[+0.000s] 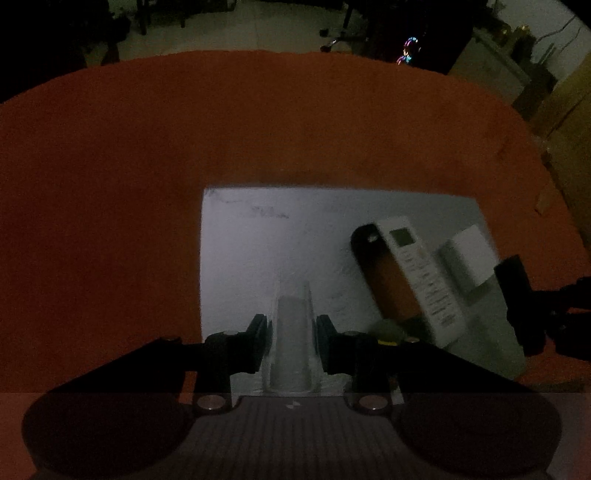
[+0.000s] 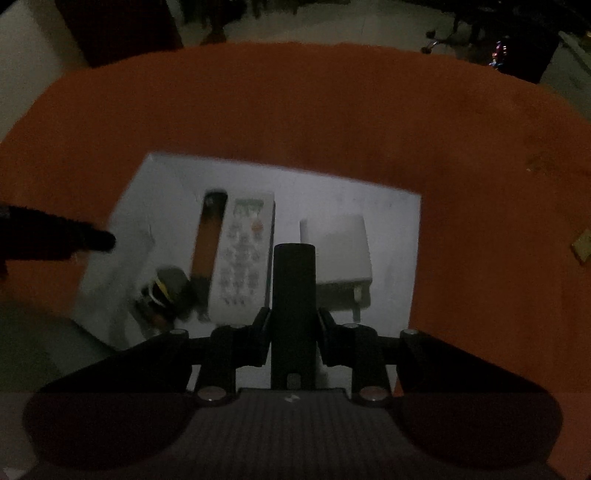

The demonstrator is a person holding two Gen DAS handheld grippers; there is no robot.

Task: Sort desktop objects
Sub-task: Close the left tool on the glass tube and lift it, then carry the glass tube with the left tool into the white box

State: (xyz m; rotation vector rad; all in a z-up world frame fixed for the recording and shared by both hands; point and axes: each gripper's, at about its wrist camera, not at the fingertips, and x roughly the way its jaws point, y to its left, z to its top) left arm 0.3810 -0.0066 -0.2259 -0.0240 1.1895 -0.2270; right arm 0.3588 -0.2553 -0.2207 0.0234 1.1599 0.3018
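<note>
Both grippers were mid-placement over the white sheet [image 1: 295, 236]: the left gripper [image 1: 291, 328] clamped a clear tube [image 1: 291, 332], the right gripper [image 2: 293, 328] a black cylinder [image 2: 294, 280] beside the remote [image 2: 243, 254], each apparently needing lowering and release.

Surroundings beyond the orange tabletop

A pale tiled floor [image 1: 258, 22], chair casters [image 2: 432, 42] and coloured lights [image 1: 408, 48] are seen in darkness.

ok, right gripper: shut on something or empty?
Shut on the black cylinder: in the right wrist view both pads of the right gripper press its sides above the white tray.
</note>
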